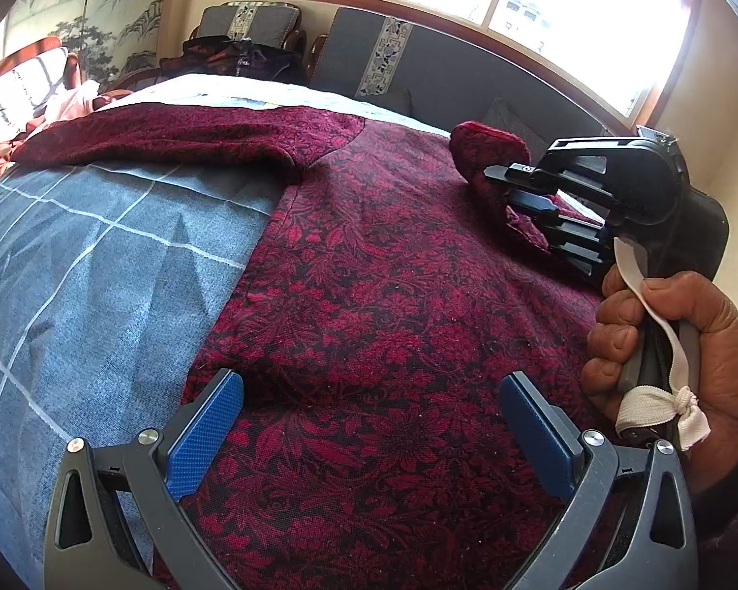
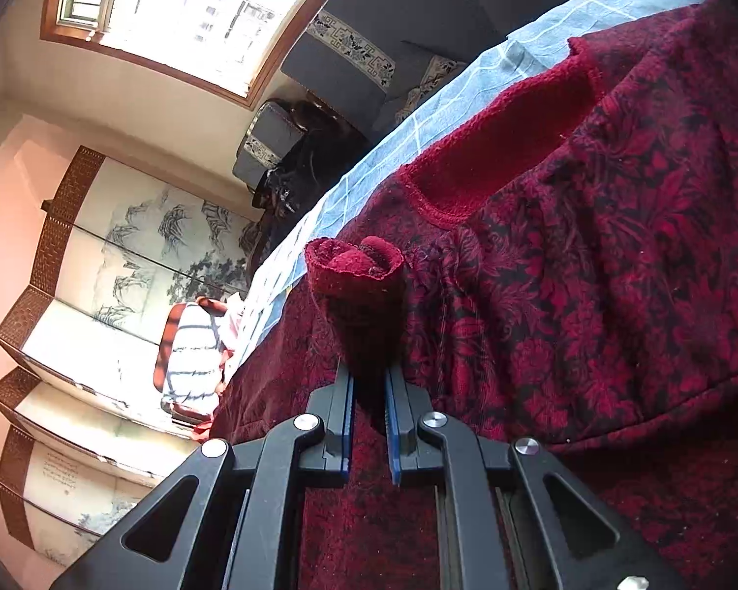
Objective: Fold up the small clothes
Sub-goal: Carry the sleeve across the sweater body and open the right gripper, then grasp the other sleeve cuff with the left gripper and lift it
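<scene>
A dark red floral sweater (image 1: 379, 295) lies spread on a blue checked bed sheet (image 1: 88, 265). One sleeve (image 1: 172, 135) stretches to the left. My left gripper (image 1: 371, 423) is open and empty just above the sweater's body. My right gripper (image 1: 536, 191) is at the sweater's right side, shut on the cuff of the other sleeve (image 1: 487, 147), which it holds lifted. In the right wrist view the right gripper (image 2: 369, 383) pinches that sleeve cuff (image 2: 356, 290) between its fingers, with the neckline (image 2: 497, 147) beyond.
A grey headboard (image 1: 443, 69) and window (image 1: 541, 5) are behind the bed. A chair with dark clothes (image 1: 241, 54) stands at the back. A painted folding screen (image 2: 123, 255) and a striped cushion (image 2: 192, 359) are to the left.
</scene>
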`<state>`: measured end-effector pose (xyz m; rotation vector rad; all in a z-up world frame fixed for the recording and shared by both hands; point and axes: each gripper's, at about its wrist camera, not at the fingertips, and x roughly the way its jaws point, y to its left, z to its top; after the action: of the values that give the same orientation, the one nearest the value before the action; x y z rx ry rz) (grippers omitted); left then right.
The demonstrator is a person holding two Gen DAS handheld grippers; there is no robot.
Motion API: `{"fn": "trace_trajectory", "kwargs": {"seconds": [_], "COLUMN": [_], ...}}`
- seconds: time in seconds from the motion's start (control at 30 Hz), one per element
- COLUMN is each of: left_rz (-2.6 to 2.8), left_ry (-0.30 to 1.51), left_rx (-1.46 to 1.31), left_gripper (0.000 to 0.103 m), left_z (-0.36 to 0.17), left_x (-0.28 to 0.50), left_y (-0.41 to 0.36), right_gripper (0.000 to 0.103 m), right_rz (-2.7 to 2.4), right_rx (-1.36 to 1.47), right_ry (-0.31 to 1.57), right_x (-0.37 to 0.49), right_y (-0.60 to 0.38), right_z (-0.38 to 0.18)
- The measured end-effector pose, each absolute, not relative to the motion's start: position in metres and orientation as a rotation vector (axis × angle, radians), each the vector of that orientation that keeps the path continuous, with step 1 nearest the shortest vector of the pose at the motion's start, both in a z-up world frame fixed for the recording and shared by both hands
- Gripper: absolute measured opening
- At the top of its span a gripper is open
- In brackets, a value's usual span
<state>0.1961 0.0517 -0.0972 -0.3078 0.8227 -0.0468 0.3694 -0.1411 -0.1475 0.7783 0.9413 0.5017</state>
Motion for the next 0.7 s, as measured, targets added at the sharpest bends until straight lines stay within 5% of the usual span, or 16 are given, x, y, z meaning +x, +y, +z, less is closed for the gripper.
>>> {"fn": "trace_trajectory", "kwargs": {"seconds": [0.2,0.37,0.53,0.7], "left_rz": [-0.046,-0.053,-0.12,-0.104], "left_ry": [0.823,0.818,0.734,0.73], "left_rx": [-0.307,-0.321,-0.459,-0.651], "left_gripper": [0.103,0.103,0.103,0.103], "left_z": [-0.097,-0.097,-0.088,-0.064], "left_x": [0.196,0.196,0.185,0.2], "left_y": [0.051,0.053,0.075,0.136], "right_gripper": [0.019,0.034,0.051,0.054], "right_rz": [0.551,0.608,0.507,0.346], "right_rx": [0.771,0.808,0.536,0.32], "right_ry": [1.031,0.989,0.915,0.889], "right_x": [0.371,0.348,0.286,0.231], "right_y": [-0.137,-0.159,-0.188,-0.217], "right_z": [-0.166,-0.148,-0.108,-0.109]}}
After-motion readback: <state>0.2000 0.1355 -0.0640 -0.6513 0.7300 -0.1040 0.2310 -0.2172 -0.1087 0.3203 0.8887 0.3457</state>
